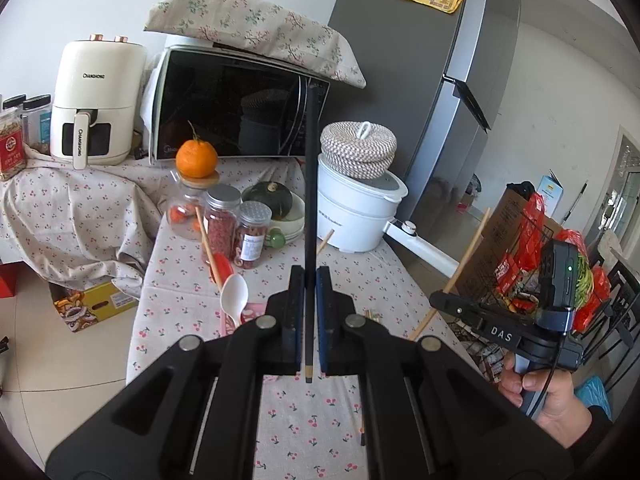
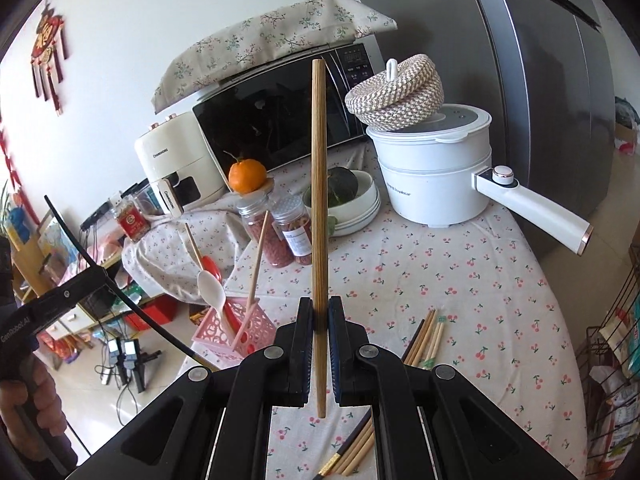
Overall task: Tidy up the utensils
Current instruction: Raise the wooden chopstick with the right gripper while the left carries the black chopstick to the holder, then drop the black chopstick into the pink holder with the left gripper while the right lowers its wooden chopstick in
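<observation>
Chopstick (image 2: 319, 216) upright between right tool (image 2: 319, 320) pads

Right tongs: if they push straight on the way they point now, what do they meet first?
Probably the bowl holding the squash, with the jars just left of that line. The wooden chopstick held by the right tongs would arrive first. Depth is hard to judge through the fisheye.

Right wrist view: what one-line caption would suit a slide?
Right hand-held gripper clamps a wooden chopstick upright above the cherry-print tablecloth, pink basket nearby.
</observation>
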